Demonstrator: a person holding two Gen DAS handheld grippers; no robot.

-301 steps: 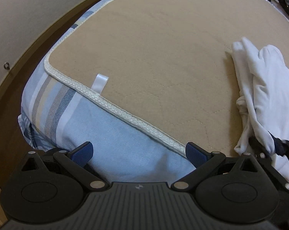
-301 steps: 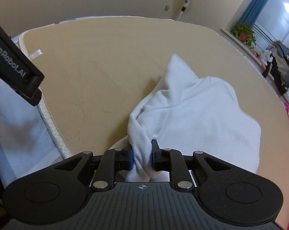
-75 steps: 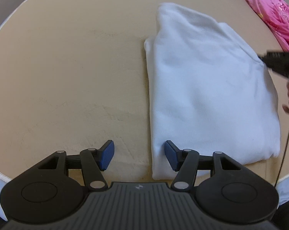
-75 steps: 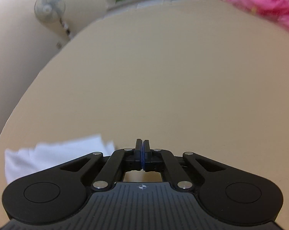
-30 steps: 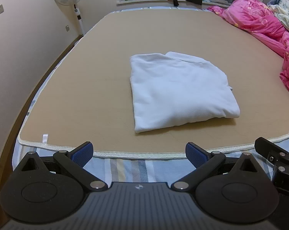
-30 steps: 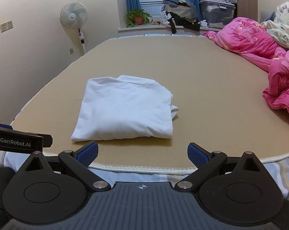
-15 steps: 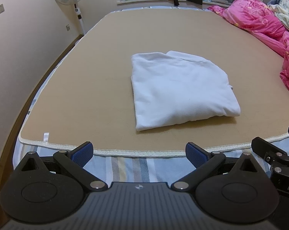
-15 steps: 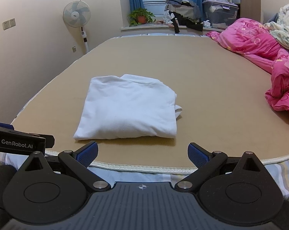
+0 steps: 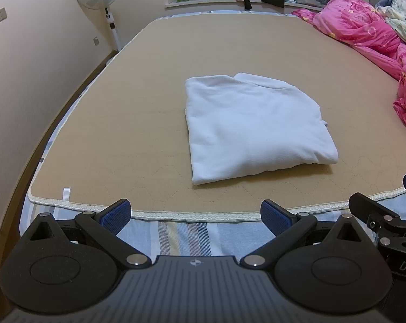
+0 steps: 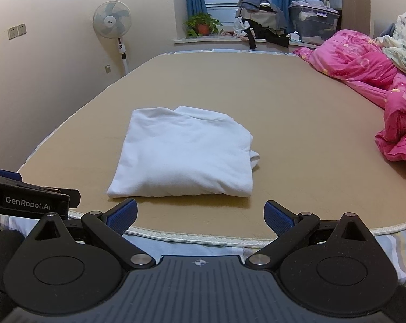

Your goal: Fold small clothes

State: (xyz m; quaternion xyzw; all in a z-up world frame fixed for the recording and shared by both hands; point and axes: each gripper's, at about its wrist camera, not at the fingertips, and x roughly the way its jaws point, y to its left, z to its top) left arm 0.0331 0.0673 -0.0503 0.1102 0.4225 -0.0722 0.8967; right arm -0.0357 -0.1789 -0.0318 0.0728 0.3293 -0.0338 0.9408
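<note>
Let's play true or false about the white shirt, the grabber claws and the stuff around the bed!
1. The white garment lies folded on the tan mat. True.
2. The right gripper is pinching the garment. False: it is open and apart from it.
3. The left gripper is open. True.
4. A pink quilt is bunched on the mat's right side. True.
5. The standing fan sits on the bed. False: it stands on the floor by the wall.

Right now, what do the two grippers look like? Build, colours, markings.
Left gripper and right gripper match: black ribbed bodies, round side discs, silver pivot pins, blue textured finger pads. White GenRobot.AI lettering marks the left one's side. No cables or sleeves visible.
</note>
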